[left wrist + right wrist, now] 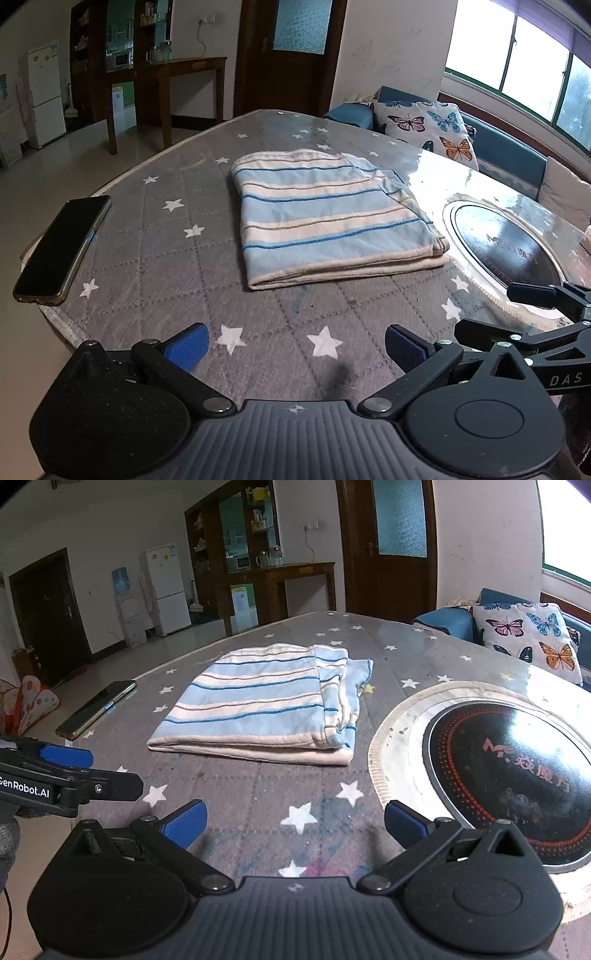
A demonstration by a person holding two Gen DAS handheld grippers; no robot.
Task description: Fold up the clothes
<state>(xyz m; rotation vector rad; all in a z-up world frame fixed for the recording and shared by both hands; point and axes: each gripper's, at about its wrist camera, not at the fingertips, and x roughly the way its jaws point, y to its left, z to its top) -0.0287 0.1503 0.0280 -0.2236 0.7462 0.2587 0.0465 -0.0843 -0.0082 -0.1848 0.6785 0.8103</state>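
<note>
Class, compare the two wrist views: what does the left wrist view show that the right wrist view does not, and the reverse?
Only the left wrist view: the green-framed window panes.

Only the right wrist view: the water dispenser and the colourful play tent.

Both: the folded striped garment lying free on the star-patterned table cover, the phone, the round cooktop, the butterfly cushion, and each open, empty tool: left, right.

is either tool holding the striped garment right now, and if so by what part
Nothing is held. The left tool and right tool both stand open over the table, short of the folded striped garment, which lies free.
</note>
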